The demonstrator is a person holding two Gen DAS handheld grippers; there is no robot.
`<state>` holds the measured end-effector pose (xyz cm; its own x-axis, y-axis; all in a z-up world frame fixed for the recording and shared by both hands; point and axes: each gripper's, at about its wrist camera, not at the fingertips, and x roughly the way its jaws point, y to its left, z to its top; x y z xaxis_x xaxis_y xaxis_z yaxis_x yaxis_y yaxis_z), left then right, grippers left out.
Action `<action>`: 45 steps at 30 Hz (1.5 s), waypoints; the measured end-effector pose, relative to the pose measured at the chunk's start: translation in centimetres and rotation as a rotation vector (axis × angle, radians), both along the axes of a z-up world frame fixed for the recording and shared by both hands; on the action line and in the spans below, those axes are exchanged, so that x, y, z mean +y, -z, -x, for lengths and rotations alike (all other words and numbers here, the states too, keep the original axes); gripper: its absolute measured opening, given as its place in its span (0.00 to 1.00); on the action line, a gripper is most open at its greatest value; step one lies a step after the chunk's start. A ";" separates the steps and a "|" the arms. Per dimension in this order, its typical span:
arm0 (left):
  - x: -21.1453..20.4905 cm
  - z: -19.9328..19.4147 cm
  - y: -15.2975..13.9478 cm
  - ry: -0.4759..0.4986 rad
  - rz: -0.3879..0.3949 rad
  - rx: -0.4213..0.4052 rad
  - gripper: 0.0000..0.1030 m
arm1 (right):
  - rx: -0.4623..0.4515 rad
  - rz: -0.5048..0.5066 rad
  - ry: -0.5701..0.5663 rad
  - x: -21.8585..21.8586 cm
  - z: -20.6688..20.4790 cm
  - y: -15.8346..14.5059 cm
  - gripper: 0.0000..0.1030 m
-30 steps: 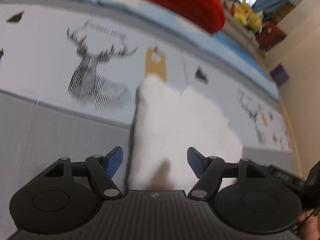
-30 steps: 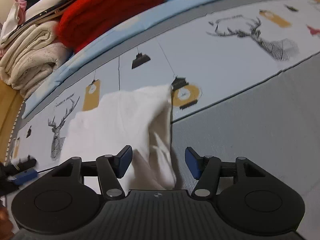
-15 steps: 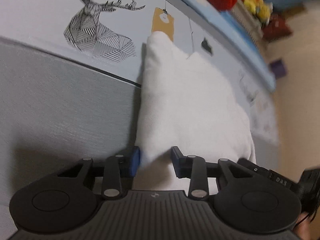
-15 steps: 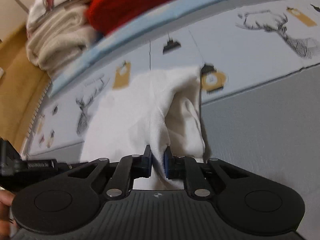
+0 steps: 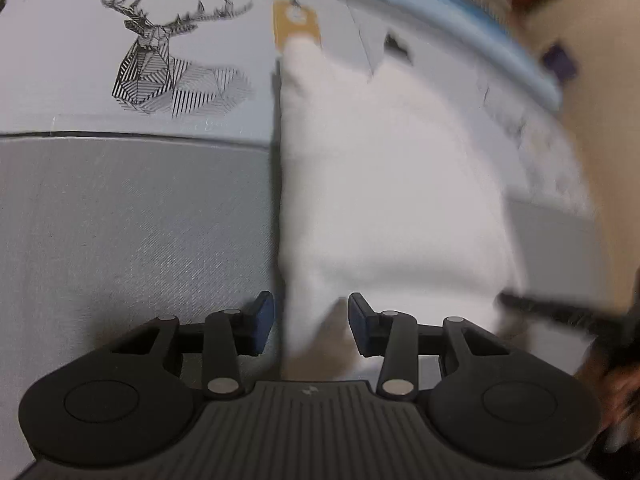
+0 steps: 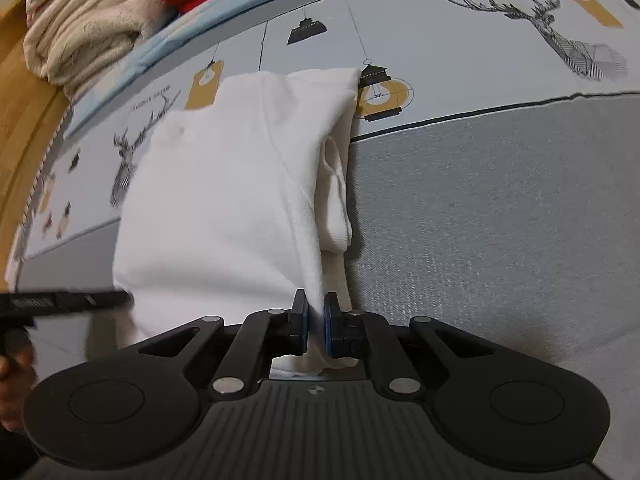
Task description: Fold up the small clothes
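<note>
A white garment [image 6: 224, 184] lies half folded on a grey mat [image 6: 500, 216] printed with deer and lanterns. The right hand-held gripper [image 6: 316, 322] pinches its near right corner, pads pressed on the cloth. The left hand-held gripper [image 5: 311, 326] straddles the near left corner; its jaws have just opened a little and stand apart, not pressing. Folded towels [image 6: 80, 28] sit well beyond.

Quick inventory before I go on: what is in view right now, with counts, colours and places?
white garment: one, white, flat on the mat, near edge at both grippers
mat: one, grey with pale deer and lantern print, under the garment
folded textiles: a pile, cream and red, beyond the mat's far edge
left gripper: one, black with blue pads, jaws apart, garment corner between them
right gripper: one, black with blue pads, clamped on the garment's edge
</note>
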<state>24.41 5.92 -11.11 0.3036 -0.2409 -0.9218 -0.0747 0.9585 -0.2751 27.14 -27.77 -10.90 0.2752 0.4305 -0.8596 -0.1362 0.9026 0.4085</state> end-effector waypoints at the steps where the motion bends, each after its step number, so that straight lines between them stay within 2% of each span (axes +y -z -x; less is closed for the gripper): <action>1: -0.7 0.2 0.6 0.036 -0.076 0.032 0.50 | 0.006 0.022 -0.016 0.3 0.1 0.2 0.07; 2: -1.1 0.4 0.9 0.064 -0.121 0.045 0.53 | 0.011 0.048 -0.020 0.5 0.1 0.4 0.08; 5: -1.5 1.5 -1.1 0.095 -0.185 -0.040 0.55 | 0.033 0.136 -0.050 0.7 0.4 0.9 0.28; 6: -1.7 2.0 -2.2 0.101 -0.216 -0.093 0.64 | 0.043 0.165 -0.049 0.6 0.6 1.0 0.33; 7: -1.7 2.5 -3.3 0.100 -0.252 -0.150 0.79 | 0.046 0.191 -0.043 0.4 0.7 1.0 0.33; 8: -1.7 3.3 -4.6 0.088 -0.293 -0.206 0.87 | 0.032 0.212 -0.034 0.0 0.9 0.7 0.33; 9: -1.7 3.8 -5.6 0.074 -0.322 -0.250 0.92 | -0.004 0.228 -0.025 -0.2 1.2 0.0 0.33; 10: -1.6 4.7 -7.0 0.059 -0.349 -0.299 0.93 | -0.078 0.243 -0.013 -0.4 1.7 -1.3 0.33; 13: -1.8 7.2 -10.7 0.009 -0.385 -0.427 0.93 | -0.322 0.280 0.038 -1.0 3.8 -5.2 0.44; 14: -2.0 8.4 -11.8 -0.010 -0.388 -0.473 0.93 | -0.380 0.277 0.050 -1.2 4.5 -6.3 0.52; 17: -3.5 12.2 -14.5 -0.056 -0.387 -0.575 0.94 | -0.518 0.259 0.101 -2.0 7.0 -9.9 0.61; 20: -5.3 16.0 -15.8 -0.082 -0.360 -0.629 0.94 | -0.600 0.169 0.125 -2.7 10.5 -12.8 0.68; 23: -6.9 19.7 -15.7 -0.116 -0.328 -0.612 0.94 | -0.639 0.122 0.100 -2.5 14.2 -14.1 0.71; 26: -8.4 22.1 -14.1 -0.167 -0.324 -0.580 0.94 | -0.657 0.123 0.075 -1.9 17.8 -14.1 0.72; 28: -9.4 23.5 -12.4 -0.154 -0.349 -0.586 0.94 | -0.648 0.128 0.067 -1.3 19.7 -13.3 0.72; 30: -10.3 23.0 -10.9 -0.126 -0.378 -0.525 0.94 | -0.617 0.146 0.060 -0.5 20.9 -12.3 0.72; 32: -10.2 22.6 -10.7 -0.148 -0.341 -0.526 0.94 | -0.584 0.181 0.050 0.5 21.3 -11.6 0.72; 34: -10.2 21.9 -10.6 -0.166 -0.378 -0.548 0.94 | -0.584 0.226 0.036 1.3 21.3 -11.1 0.72; 36: -10.2 21.1 -10.2 -0.162 -0.394 -0.528 0.94 | -0.593 0.250 0.035 1.6 20.8 -10.9 0.72; 40: -9.6 20.1 -9.5 -0.191 -0.337 -0.474 0.94 | -0.550 0.232 0.065 1.6 20.1 -10.3 0.72; 45: -10.2 20.2 -9.6 -0.166 -0.336 -0.483 0.94 | -0.519 0.197 0.080 1.6 19.8 -10.0 0.72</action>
<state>4.25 -4.29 -1.46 0.7148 0.1256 -0.6880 -0.1725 0.9850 0.0006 7.29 -26.19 -0.95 0.7089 0.2358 -0.6648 -0.2022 0.9708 0.1287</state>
